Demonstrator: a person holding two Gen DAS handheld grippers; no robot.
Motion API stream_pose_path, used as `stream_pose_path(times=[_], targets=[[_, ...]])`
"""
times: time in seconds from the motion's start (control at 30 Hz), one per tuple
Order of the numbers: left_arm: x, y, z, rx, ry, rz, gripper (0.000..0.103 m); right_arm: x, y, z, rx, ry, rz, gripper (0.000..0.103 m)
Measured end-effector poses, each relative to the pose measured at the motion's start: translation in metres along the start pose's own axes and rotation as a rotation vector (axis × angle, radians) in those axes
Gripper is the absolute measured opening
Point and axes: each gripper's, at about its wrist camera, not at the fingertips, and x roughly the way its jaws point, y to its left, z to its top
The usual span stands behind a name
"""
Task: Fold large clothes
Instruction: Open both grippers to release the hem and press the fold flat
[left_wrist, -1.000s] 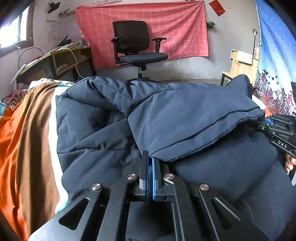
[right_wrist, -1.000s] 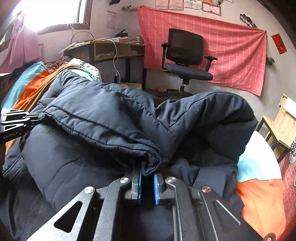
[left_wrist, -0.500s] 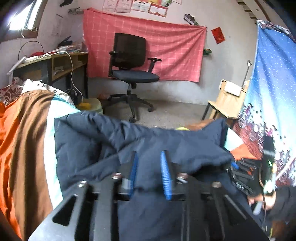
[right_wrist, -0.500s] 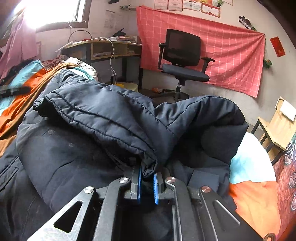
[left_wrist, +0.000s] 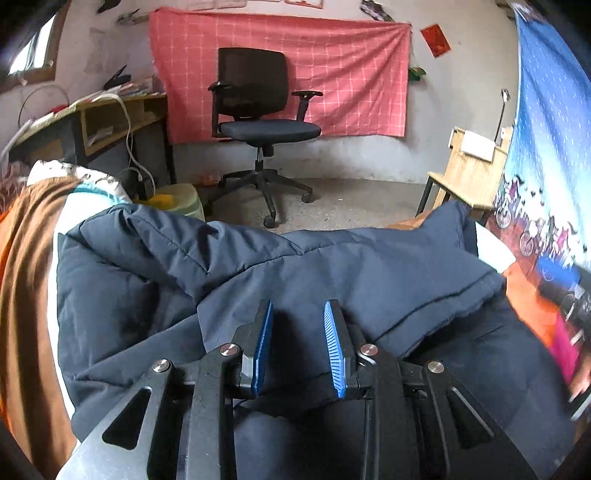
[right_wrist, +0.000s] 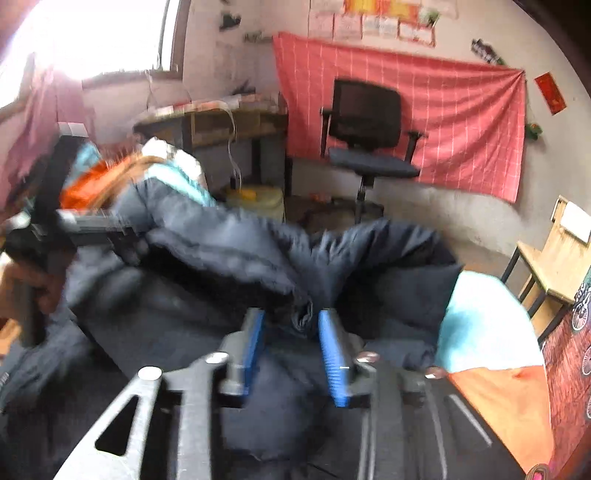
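A large dark navy padded jacket (left_wrist: 332, 273) lies folded over itself on the bed. My left gripper (left_wrist: 298, 325) is open with blue pads, hovering just above the folded edge and holding nothing. In the right wrist view the jacket (right_wrist: 240, 258) is blurred, its folded flap lying across. My right gripper (right_wrist: 291, 332) is open; a bunched corner of the jacket sits between its pads, not clamped. The left gripper (right_wrist: 103, 229) shows at the left of that view, over the jacket's far edge.
The bed has an orange, brown and white cover (left_wrist: 33, 236) at the left, with teal and orange cover (right_wrist: 484, 332) at the right. A black office chair (left_wrist: 258, 122), a desk (left_wrist: 103, 122) and a wooden stand (left_wrist: 469, 166) stand beyond the bed.
Both grippers have opened and let go of the jacket's folded edge. The left gripper rose and pulled back first; the right one opened just now and is moving.
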Motion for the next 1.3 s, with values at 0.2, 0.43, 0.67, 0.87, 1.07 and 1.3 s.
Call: stream_pose_path(times=[0.2,0.43,0.67,0.87,1.07,1.3], targets=[[0.017,-0.008,-0.007,0.052,0.023,0.037,0.024,0.027,-0.012,0.046,0.084,-0.076,0.008,0.048],[0.043,-0.006,-0.014,0.063,0.033,0.040,0.024,0.141,-0.037,0.061,0.191,0.151,-0.025,0.025],[0.056,-0.003,-0.027,0.061,-0.009,0.022,0.024,0.172,-0.072,0.013,0.404,0.215,-0.002,0.009],[0.052,-0.004,-0.028,0.058,-0.033,0.034,0.024,0.182,-0.067,0.002,0.379,0.229,-0.033,0.008],[0.003,0.015,0.012,-0.040,-0.196,-0.016,0.024,0.158,-0.061,0.020,0.315,0.191,-0.044,0.012],[0.058,0.057,0.045,-0.132,0.038,0.178,0.023,0.138,-0.019,0.051,0.184,0.119,0.125,0.013]])
